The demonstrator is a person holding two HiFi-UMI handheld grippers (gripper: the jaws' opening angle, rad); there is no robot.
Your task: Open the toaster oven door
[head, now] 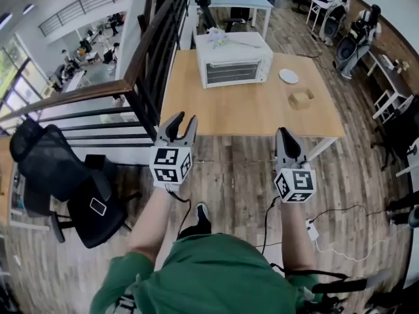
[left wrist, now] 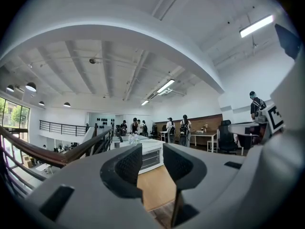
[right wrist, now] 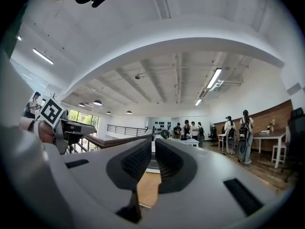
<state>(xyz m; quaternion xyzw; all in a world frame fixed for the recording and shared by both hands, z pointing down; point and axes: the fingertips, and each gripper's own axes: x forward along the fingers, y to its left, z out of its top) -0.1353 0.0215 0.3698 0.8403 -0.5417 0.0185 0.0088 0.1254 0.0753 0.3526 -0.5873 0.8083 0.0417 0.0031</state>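
Note:
The white toaster oven [head: 232, 61] stands at the far side of a wooden table [head: 249, 113], its door shut and facing me. Both grippers hang short of the table's near edge, above the wood floor. My left gripper [head: 181, 127] is open with nothing between its fingers. In the left gripper view, the oven [left wrist: 151, 155] shows far off through the gap of the left gripper [left wrist: 152, 162]. My right gripper [head: 287, 138] is shut and empty. In the right gripper view, the right gripper [right wrist: 153, 157] leaves only a thin slit between its pads.
A white plate [head: 289, 76] and a small cardboard box [head: 301, 99] lie on the table right of the oven. A dark railing [head: 141, 77] runs along the table's left side. A black office chair [head: 65, 175] stands at the left. Cables and an adapter [head: 313, 231] lie on the floor.

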